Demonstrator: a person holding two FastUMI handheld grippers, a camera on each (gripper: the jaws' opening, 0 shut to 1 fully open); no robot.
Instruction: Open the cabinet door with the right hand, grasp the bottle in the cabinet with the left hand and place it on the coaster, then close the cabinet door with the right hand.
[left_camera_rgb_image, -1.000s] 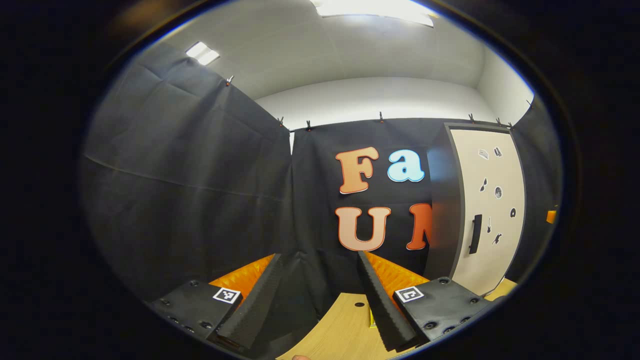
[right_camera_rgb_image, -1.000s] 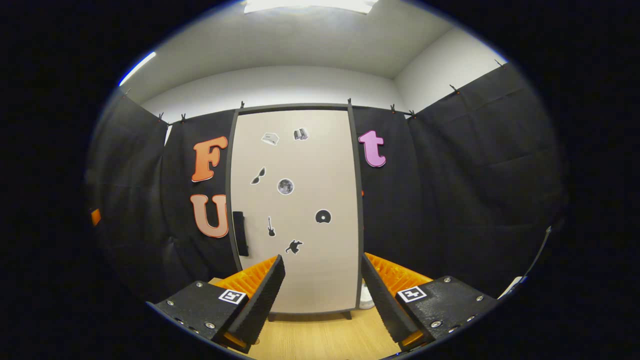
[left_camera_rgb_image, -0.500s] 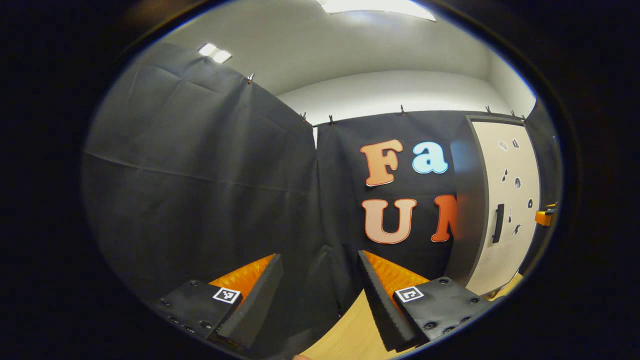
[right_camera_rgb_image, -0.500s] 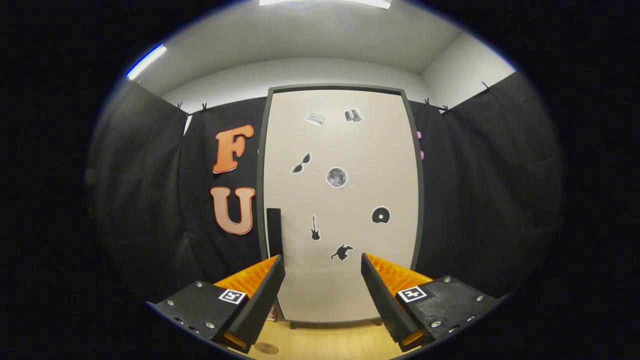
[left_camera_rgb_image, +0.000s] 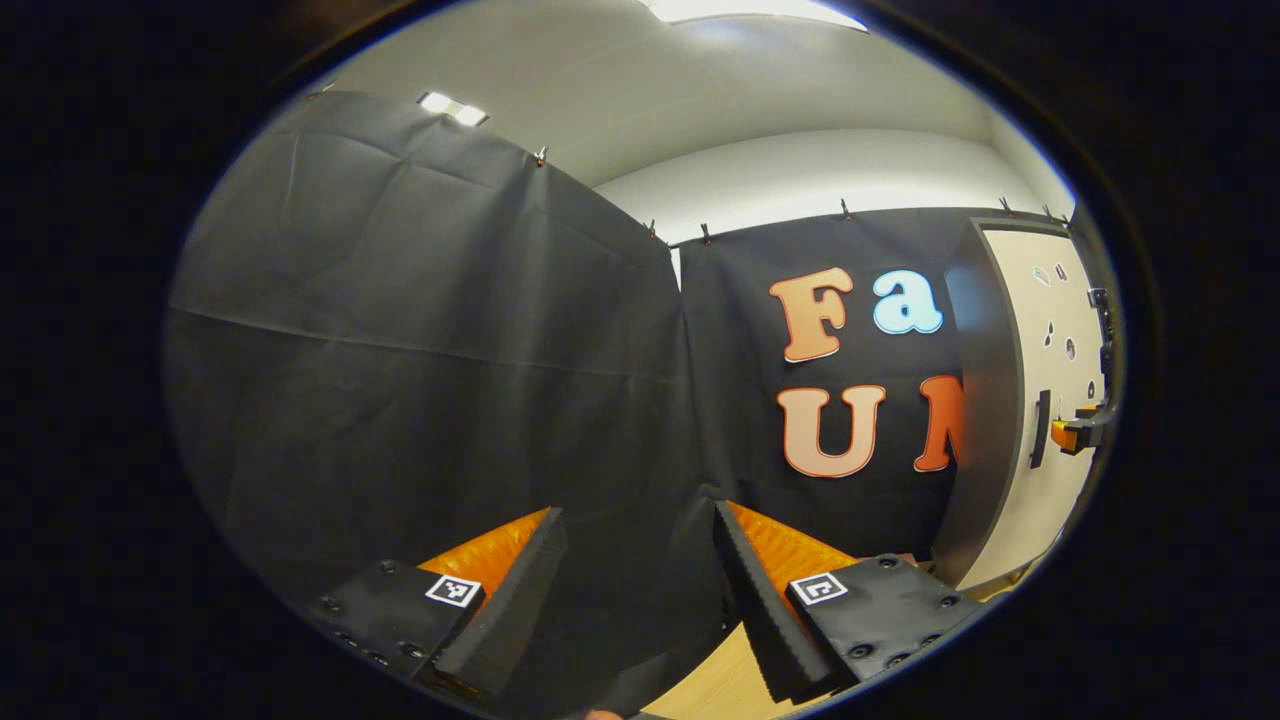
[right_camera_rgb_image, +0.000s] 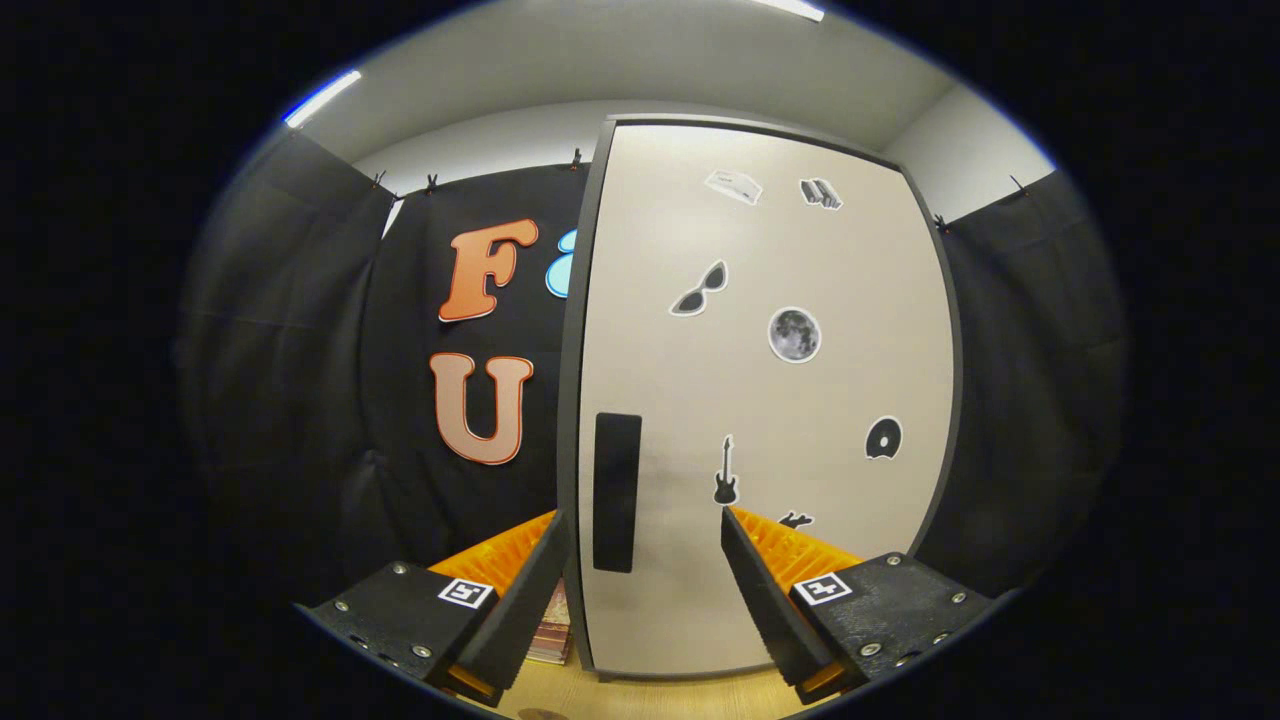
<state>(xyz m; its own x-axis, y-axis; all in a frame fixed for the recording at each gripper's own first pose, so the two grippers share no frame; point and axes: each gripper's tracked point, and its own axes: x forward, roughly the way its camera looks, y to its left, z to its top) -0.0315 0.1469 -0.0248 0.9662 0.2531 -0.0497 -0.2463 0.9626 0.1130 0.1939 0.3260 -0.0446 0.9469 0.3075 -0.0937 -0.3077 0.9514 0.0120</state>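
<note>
Before the cabinet door (right_camera_rgb_image: 760, 400), right tongs (right_camera_rgb_image: 640, 590) spread near handle (right_camera_rgb_image: 617, 490), left tongs (left_camera_rgb_image: 635, 590) spread, empty.

Each hand-held gripper (right_camera_rgb_image: 640, 590): black screwed finger mounts, square black-white marker tags, ribbed fingers.

Illumination comes from rectangular white ceiling light panels (left_camera_rgb_image: 752, 10) at 12 o'clock in the left gripper view, overexposed to plain white, and a smaller one (left_camera_rgb_image: 452, 108) at 11 o'clock. The flat beige cabinet door (right_camera_rgb_image: 760, 400) in the right gripper view is evenly lit, without glare. The matte black cloth wall (left_camera_rgb_image: 420, 350) absorbs light; its creases remain visible. Fisheye distortion bows straight edges toward the rim. Focus is sharp at centre, softening at the periphery.
</note>
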